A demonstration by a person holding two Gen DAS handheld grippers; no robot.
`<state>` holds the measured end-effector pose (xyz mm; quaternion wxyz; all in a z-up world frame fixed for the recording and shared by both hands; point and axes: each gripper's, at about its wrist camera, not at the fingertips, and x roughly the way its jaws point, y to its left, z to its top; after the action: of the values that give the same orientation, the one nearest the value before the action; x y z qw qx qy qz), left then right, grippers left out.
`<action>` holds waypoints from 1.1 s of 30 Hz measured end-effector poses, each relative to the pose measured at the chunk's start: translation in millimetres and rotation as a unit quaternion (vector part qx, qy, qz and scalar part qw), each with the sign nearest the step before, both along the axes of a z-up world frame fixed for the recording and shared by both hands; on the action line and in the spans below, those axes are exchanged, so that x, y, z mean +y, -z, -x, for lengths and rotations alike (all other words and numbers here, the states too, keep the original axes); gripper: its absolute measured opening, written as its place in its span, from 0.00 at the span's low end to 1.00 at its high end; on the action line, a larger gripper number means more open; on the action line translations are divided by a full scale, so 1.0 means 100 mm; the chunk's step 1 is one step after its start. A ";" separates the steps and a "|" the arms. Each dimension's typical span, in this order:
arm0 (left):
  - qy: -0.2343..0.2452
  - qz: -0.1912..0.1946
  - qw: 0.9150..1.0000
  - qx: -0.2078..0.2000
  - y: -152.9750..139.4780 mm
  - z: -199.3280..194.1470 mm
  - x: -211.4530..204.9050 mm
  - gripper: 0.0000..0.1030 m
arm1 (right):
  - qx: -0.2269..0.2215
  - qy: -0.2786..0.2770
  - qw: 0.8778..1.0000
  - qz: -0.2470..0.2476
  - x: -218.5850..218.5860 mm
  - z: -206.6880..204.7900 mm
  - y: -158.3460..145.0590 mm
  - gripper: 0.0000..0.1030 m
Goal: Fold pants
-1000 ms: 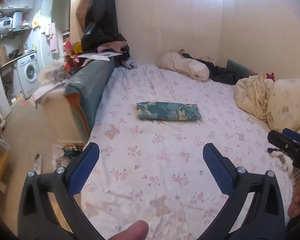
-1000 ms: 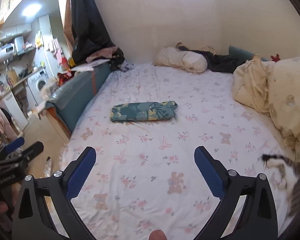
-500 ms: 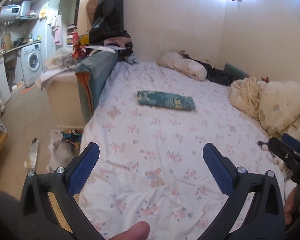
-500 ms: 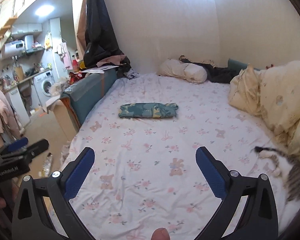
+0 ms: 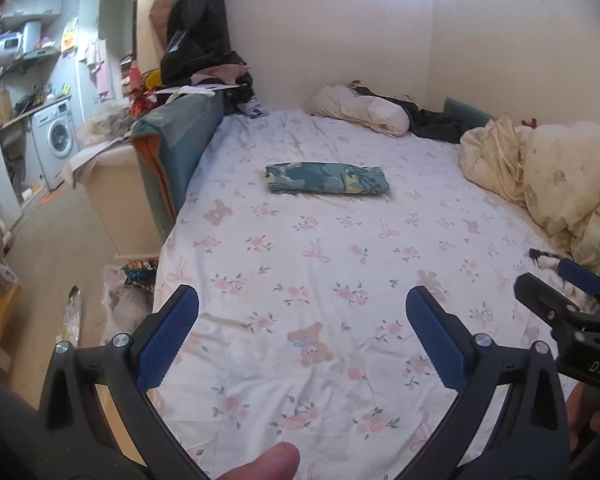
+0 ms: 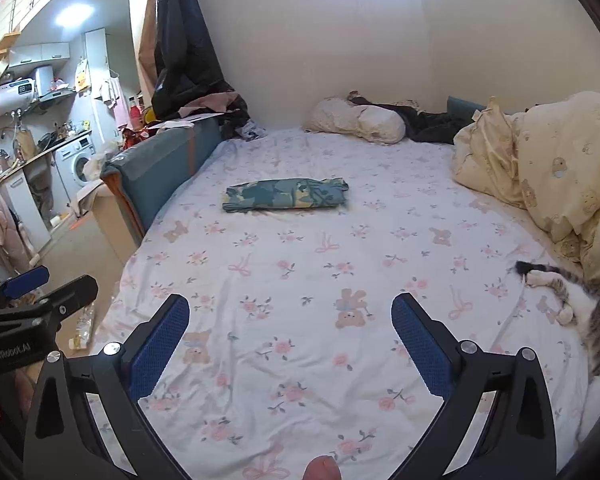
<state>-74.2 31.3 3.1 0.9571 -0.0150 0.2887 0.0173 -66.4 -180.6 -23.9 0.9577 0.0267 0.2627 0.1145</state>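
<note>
A bed (image 5: 300, 300) covered by a white sheet printed with flowers and bears is being viewed from its foot end, in a small room with a washing machine (image 5: 58, 140) standing off to the left. The pants (image 5: 327, 178) are lying mid-bed as a compact teal patterned bundle, well apart from both tools. The left gripper (image 5: 302, 338) is being held above the near sheet with its blue pads spread wide and nothing between them; the right gripper (image 6: 290, 338) is being held likewise, parted and empty. The folding appears to be finished already, so little more than a tidy-up or withdrawal is judged to be called for next. A cream duvet (image 6: 560, 160) is heaped along the right side, and what is probably a cat (image 6: 572, 304) is partly seen at the right edge.
</note>
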 end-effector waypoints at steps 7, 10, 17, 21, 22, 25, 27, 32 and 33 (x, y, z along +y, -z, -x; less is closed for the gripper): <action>0.004 0.004 1.000 0.001 0.01 -0.01 -0.02 0.99 | 0.018 0.012 1.000 -0.008 -0.06 -0.08 0.07 1.00; 0.003 0.009 1.000 0.001 0.00 -0.01 -0.02 0.99 | 0.017 0.012 1.000 -0.007 -0.06 -0.08 0.07 1.00; 0.006 0.007 1.000 -0.010 -0.03 0.03 -0.03 0.99 | 0.016 0.008 1.000 -0.001 -0.06 -0.09 0.07 1.00; 0.003 0.005 1.000 -0.010 -0.03 0.03 -0.03 0.99 | 0.017 0.009 1.000 -0.002 -0.07 -0.09 0.07 1.00; 0.003 0.004 1.000 -0.010 -0.03 0.04 -0.04 0.99 | 0.017 0.010 1.000 -0.003 -0.07 -0.09 0.07 1.00; 0.002 0.003 1.000 -0.011 -0.03 0.03 -0.04 0.99 | 0.017 0.011 1.000 -0.002 -0.08 -0.10 0.07 1.00; 0.002 0.004 1.000 -0.010 -0.03 0.03 -0.04 0.99 | 0.017 0.011 1.000 -0.002 -0.08 -0.09 0.07 1.00; 0.001 0.007 1.000 -0.008 -0.03 0.03 -0.04 0.99 | 0.016 0.011 1.000 -0.003 -0.08 -0.09 0.07 1.00; 0.001 0.007 1.000 -0.007 -0.03 0.03 -0.04 0.99 | 0.016 0.010 1.000 -0.003 -0.08 -0.09 0.07 1.00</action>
<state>-77.4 27.8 5.9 0.9591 -0.0218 0.2817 0.0144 -57.2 -188.4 -30.7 0.9543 0.0340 0.2776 0.1052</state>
